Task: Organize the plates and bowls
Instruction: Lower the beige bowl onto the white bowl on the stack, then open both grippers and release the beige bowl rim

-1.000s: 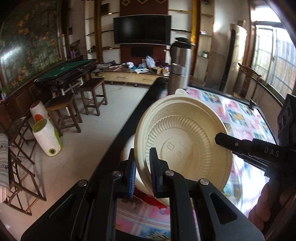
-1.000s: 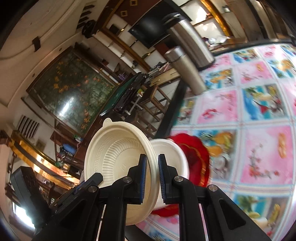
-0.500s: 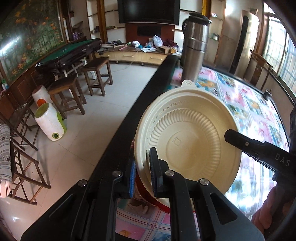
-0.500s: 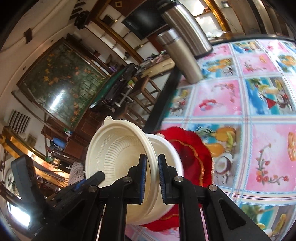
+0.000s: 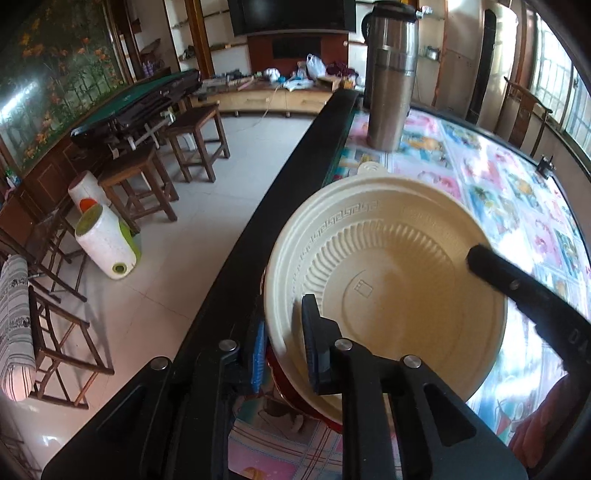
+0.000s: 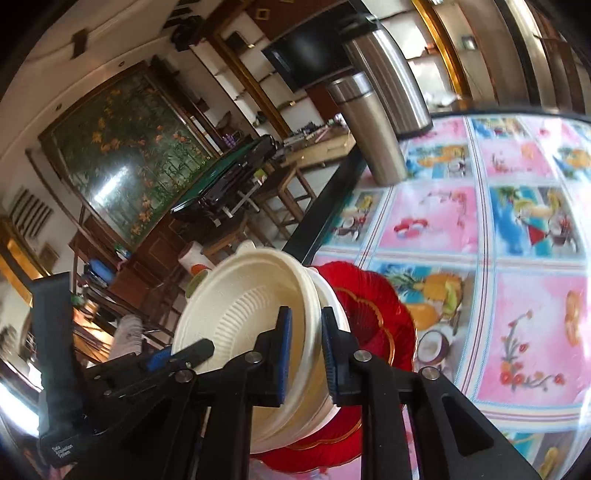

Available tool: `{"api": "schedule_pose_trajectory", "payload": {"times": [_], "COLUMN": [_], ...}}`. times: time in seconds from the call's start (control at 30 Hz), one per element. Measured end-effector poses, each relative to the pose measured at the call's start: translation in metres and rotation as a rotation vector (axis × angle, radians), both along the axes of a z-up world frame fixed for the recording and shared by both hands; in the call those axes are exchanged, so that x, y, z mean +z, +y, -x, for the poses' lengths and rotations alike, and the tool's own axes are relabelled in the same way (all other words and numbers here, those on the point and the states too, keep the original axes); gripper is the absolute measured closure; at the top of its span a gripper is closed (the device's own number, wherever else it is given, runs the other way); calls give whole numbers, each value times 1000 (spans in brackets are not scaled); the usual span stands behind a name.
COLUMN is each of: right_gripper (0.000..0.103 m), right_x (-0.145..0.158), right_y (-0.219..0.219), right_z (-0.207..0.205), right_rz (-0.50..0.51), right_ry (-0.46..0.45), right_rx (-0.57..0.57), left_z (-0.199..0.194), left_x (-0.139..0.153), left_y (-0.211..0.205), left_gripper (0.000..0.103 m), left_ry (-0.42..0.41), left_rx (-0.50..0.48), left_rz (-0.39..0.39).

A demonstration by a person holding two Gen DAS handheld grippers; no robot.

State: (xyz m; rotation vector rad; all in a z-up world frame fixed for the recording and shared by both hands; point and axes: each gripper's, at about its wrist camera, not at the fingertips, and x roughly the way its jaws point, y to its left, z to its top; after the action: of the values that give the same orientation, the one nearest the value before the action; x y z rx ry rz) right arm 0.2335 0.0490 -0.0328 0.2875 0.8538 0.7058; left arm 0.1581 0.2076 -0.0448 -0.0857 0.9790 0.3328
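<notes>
Straddling cream bowl [image 5: 388, 266] rim, both grippers' jaws parted; red plate [image 6: 373, 314] beneath, near table edge [image 5: 295, 177].

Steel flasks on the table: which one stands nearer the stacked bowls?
The shorter, slimmer brushed-steel flask; the taller, wider steel flask with the black lid stands behind it, farther from the cream bowls.

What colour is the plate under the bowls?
Red, with a thin gold line near its wavy edge. The plate shows best in the right wrist view.
</notes>
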Motion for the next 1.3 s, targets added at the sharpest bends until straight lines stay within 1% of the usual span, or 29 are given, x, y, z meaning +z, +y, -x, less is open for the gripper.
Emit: {"api": "schedule_pose_trajectory", "payload": {"times": [0.07, 0.1, 0.13, 0.17, 0.2, 0.23, 0.27, 0.33, 0.4, 0.43, 0.47, 0.53, 0.6, 0.67, 0.77, 0.8, 0.87, 0.93, 1.03, 1.13, 1.3], "right_gripper": [75, 74, 70, 67, 65, 63, 62, 57, 56, 56, 55, 55, 55, 55, 54, 52, 42, 42, 42, 42, 42], "right_x": [1, 2, 4, 6, 9, 11, 14, 18, 21, 21, 23, 25, 27, 30, 36, 38, 39, 39, 37, 35, 34], "right_y": [-4, -6, -9, -13, -16, -20, -25, -31, -39, -42, -44, -45, -44, -41, -40, -42, -43, -40, -31, -32, -36], "right_z": [2, 3, 4, 6, 9, 11, 15, 21, 28, 31, 37, 48, 62, 79, 99, 104, 112, 120, 138, 150, 166], "right_rz": [-27, -33, -35, -40, -45, -51, -59, -63, -63, -61, -54, -31, -5, 11, 2, -16, -40, -26, 37, 32, 40], "right_ry": [-11, -19, -36, -59, -76, -93, -114, -141, -163, -171, -182, -207, -242, -282, -322, -317, -290, -273, -289, -278, -280], "right_rx": [9, 7, 0, -11, -18, -23, -26, -35, -45, -44, -38, -24, -1, 27, 42, 35, 10, 0, -12, 8, 17], "left_z": [1, 3, 4, 6, 10, 13, 19, 28, 39, 44, 50, 62, 76, 87, 101, 105, 115, 125, 141, 153, 167], "left_x": [1, 3, 4, 6, 10, 12, 16, 24, 32, 35, 37, 40, 42, 44, 47, 48, 48, 46, 42, 39, 34], "left_y": [-1, -3, -4, -6, -9, -10, -13, -17, -22, -22, -23, -27, -31, -31, -32, -32, -31, -31, -28, -26, -32], "left_gripper": [87, 87, 84, 76, 70, 58, 51, 45, 41, 35, 27, 20, 20, 20, 20, 20, 20, 20, 20, 20, 20], "left_ry": [-7, -15, -21, -33, -56, -77, -111, -171, -230, -251, -275, -309, -331, -353, -369, -371, -372, -369, -359, -345, -345], "left_rx": [4, 6, 7, 7, 7, 8, 10, 17, 20, 21, 20, 11, 3, 7, 27, 38, 65, 86, 113, 130, 124], "left_rz": [-2, -20, -39, -58, -77, -92, -117, -159, -193, -202, -213, -225, -219, -186, -158, -155, -146, -135, -106, -105, -104]}}
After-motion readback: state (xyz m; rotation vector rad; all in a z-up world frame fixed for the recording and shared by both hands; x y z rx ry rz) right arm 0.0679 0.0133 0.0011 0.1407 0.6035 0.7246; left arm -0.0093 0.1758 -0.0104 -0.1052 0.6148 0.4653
